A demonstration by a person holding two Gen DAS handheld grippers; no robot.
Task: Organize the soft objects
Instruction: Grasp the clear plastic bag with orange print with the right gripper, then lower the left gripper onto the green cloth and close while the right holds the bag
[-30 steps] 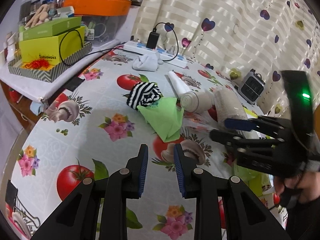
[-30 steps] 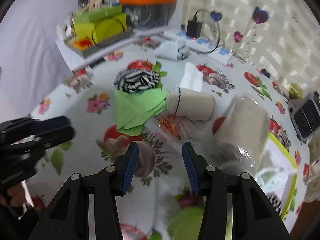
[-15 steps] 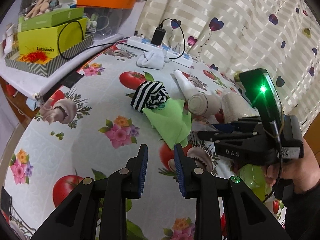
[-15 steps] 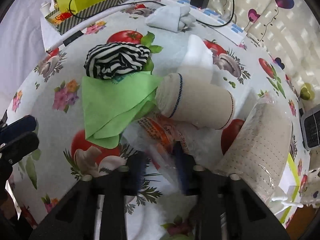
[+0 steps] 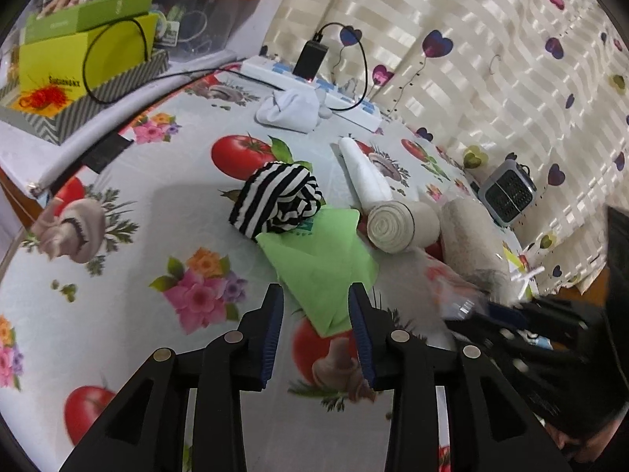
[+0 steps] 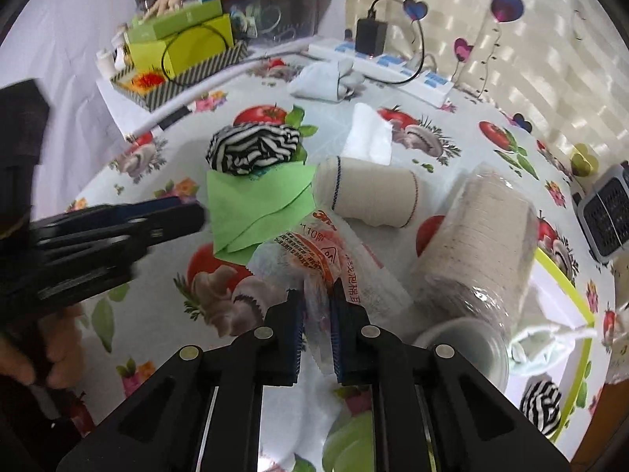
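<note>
— Left view? Low over the table (image 5: 118, 236), facing the curtain (image 5: 491, 59).
— Right view? Closer in, same way. Both showing the green cloth (image 5: 320, 263) (image 6: 255, 206).

Counter (image 5: 118, 259): covered in a tomato, mushroom and flower print.
On it: striped cloth (image 5: 279, 200), green cloth (image 5: 322, 263), bandage roll (image 5: 401, 226), white sock (image 5: 289, 108), power strip (image 5: 354, 102).

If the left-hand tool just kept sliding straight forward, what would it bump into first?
Most likely the green cloth: its near corner lies right between the open jaws of the left gripper. Beyond it sits the striped cloth bundle. Depth is hard to judge through the fisheye.
</note>
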